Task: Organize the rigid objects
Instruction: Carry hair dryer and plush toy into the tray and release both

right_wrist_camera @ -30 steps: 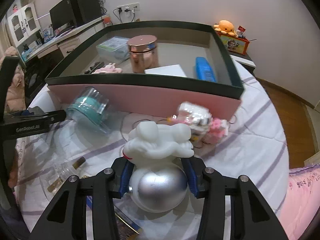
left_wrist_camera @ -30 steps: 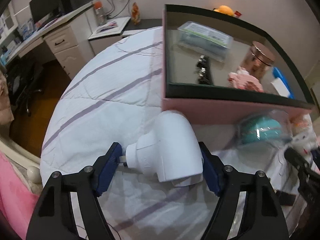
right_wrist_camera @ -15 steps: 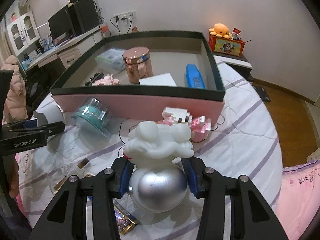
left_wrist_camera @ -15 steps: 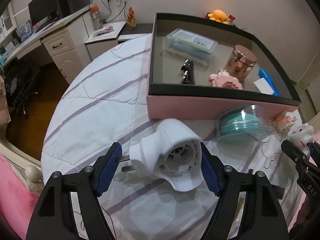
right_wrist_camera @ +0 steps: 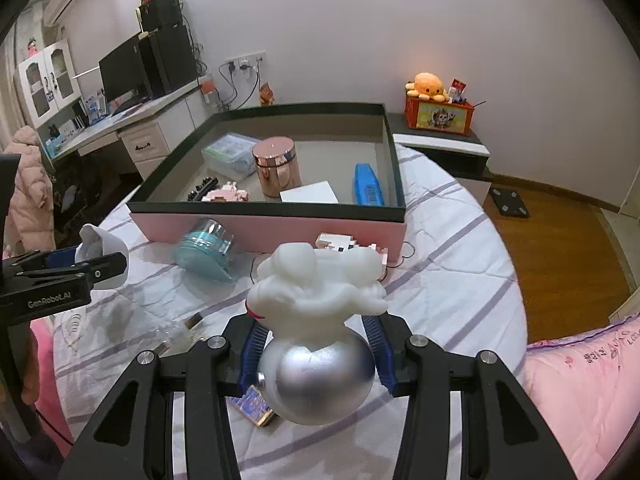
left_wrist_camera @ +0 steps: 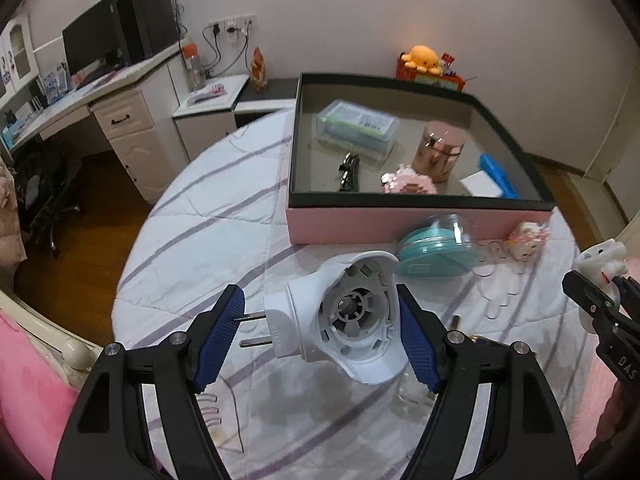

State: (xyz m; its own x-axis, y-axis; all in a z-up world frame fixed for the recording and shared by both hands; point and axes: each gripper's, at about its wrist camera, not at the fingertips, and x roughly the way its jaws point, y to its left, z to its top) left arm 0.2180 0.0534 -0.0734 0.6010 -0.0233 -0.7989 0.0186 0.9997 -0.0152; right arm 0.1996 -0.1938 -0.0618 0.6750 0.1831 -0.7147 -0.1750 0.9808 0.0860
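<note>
Your left gripper (left_wrist_camera: 320, 336) is clamped on a white plug-in device (left_wrist_camera: 340, 316): one blue pad presses its round open face, and the other meets the tips of its two metal prongs. The device hangs above the bed (left_wrist_camera: 208, 216) with its striped white quilt, short of the box.

Just beyond it, a clear container with a teal base (left_wrist_camera: 436, 248) lies on its side, close against the pink wall of the box (left_wrist_camera: 400, 220). The box is large and shallow, with a dark rim, and sits on the far part of the bed. Going across its floor you have a clear lidded case (left_wrist_camera: 356, 128) at the back, a dark clip-like item (left_wrist_camera: 349, 172) near the front wall, a pink block figure (left_wrist_camera: 408, 184), a rose-gold jar (left_wrist_camera: 438, 150), a white card (left_wrist_camera: 480, 184) and a blue case (left_wrist_camera: 500, 174) along the right wall.

In front of the box's right corner, a small pink and white block figure (right_wrist_camera: 352, 246) rests on the quilt.

Your right gripper (right_wrist_camera: 316, 350) is closed on a white figurine on a silver ball (right_wrist_camera: 320, 320), the pads squeezing it on both sides, and it is held clear of the quilt. Under it, a flat packet with a gold edge (right_wrist_camera: 256, 406) lies on the bed.
</note>
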